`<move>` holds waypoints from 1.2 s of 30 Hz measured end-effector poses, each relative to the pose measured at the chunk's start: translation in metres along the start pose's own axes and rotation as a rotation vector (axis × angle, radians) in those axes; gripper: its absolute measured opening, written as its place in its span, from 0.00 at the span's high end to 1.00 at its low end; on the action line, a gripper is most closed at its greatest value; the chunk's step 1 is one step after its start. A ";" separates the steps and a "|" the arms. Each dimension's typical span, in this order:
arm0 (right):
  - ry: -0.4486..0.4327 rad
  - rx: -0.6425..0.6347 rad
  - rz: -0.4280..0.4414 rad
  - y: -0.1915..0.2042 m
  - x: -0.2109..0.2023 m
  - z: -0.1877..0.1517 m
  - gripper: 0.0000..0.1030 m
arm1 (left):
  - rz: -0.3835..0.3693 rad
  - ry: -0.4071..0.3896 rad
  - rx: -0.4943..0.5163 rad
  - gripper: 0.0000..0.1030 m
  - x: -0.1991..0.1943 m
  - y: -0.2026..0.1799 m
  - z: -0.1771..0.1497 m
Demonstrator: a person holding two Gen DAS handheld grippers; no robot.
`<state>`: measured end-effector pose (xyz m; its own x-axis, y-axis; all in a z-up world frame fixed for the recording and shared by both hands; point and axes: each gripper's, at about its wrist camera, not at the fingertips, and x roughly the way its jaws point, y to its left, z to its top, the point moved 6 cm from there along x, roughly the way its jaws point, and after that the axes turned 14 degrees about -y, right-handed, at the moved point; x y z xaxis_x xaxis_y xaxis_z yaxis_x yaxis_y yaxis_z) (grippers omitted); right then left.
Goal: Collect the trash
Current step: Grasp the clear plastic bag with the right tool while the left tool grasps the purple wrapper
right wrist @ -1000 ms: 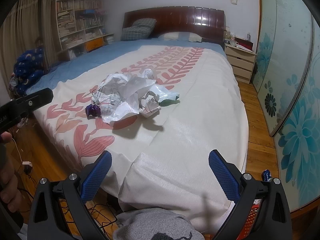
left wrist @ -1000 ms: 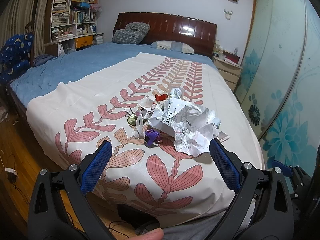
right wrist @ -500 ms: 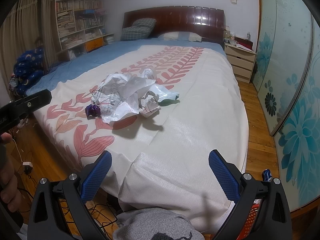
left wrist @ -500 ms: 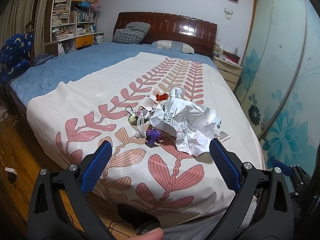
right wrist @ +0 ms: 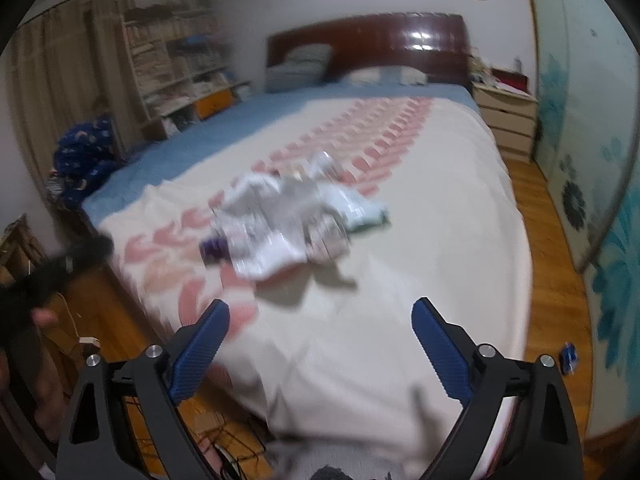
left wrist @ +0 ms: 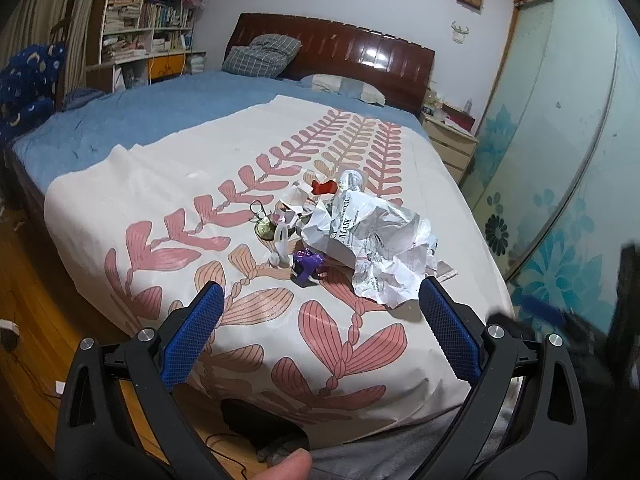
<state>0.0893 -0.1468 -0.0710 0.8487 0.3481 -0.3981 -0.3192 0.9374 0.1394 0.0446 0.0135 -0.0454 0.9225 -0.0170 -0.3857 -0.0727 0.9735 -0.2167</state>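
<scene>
A heap of trash lies in the middle of the bed. It holds crumpled white paper [left wrist: 380, 240], a purple wrapper [left wrist: 306, 264], a red scrap [left wrist: 323, 187] and a small gold round piece [left wrist: 264, 231]. My left gripper [left wrist: 320, 336] hovers open over the bed's foot, short of the heap, with nothing between its blue pads. The right wrist view is blurred by motion. It shows the same paper heap [right wrist: 280, 224] with a green and white packet [right wrist: 360, 210] at its right. My right gripper [right wrist: 320, 352] is well short of the heap, its jaws closing slightly around nothing.
The patterned sheet [left wrist: 168, 184] covers the bed, which has a dark wooden headboard [left wrist: 340, 52]. A bookshelf [left wrist: 144, 20] stands at the left. At the right are a nightstand [right wrist: 508, 116] and sliding floral doors [left wrist: 560, 140]. On the wooden floor lies a blue can [right wrist: 569, 356].
The right wrist view has shifted and gone blurry, and the heap sits a bit lower in it. The right jaws stand slightly narrower. The left wrist view is nearly the same.
</scene>
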 end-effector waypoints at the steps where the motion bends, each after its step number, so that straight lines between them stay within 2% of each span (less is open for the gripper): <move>1: -0.004 -0.002 0.007 0.001 0.010 0.007 0.13 | 0.000 0.002 -0.003 0.06 0.001 0.001 0.000; 5: 0.024 0.060 0.035 -0.004 0.059 0.026 0.22 | 0.000 0.011 -0.012 0.06 0.008 0.006 -0.002; 8: 0.089 0.094 0.036 -0.007 0.104 0.028 0.26 | -0.006 0.025 -0.032 0.06 0.015 0.011 -0.003; 10: 0.140 0.119 0.036 -0.009 0.131 0.024 0.33 | -0.015 0.035 -0.056 0.06 0.020 0.016 -0.003; 11: 0.159 0.124 0.044 -0.009 0.141 0.021 0.39 | -0.017 0.037 -0.065 0.06 0.021 0.017 -0.003; 13: 0.175 0.127 0.079 -0.006 0.154 0.018 0.63 | -0.020 0.040 -0.079 0.06 0.025 0.020 -0.003; 16: 0.148 0.109 0.113 0.001 0.152 0.018 0.85 | -0.019 0.047 -0.085 0.06 0.032 0.023 -0.003; 18: 0.125 0.102 0.122 0.002 0.144 0.020 0.90 | -0.018 0.053 -0.082 0.06 0.036 0.023 -0.003; 27: 0.051 0.235 0.175 -0.020 0.085 0.042 0.92 | -0.011 0.123 -0.032 0.06 0.067 0.009 -0.011; 30: 0.065 0.249 0.194 -0.027 0.073 0.044 0.92 | -0.013 0.141 -0.007 0.06 0.077 0.003 -0.015; 33: 0.104 0.252 0.209 -0.031 0.074 0.033 0.89 | -0.020 0.155 -0.023 0.06 0.086 0.001 -0.018; 35: 0.143 0.229 0.193 -0.031 0.082 0.023 0.82 | -0.023 0.162 -0.042 0.06 0.089 0.002 -0.019; 36: 0.157 0.226 0.196 -0.031 0.086 0.019 0.63 | -0.022 0.163 -0.047 0.06 0.090 0.002 -0.020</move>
<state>0.1801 -0.1457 -0.0923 0.6998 0.5327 -0.4759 -0.3531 0.8371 0.4179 0.1201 0.0096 -0.0981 0.8507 -0.0781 -0.5198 -0.0745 0.9610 -0.2664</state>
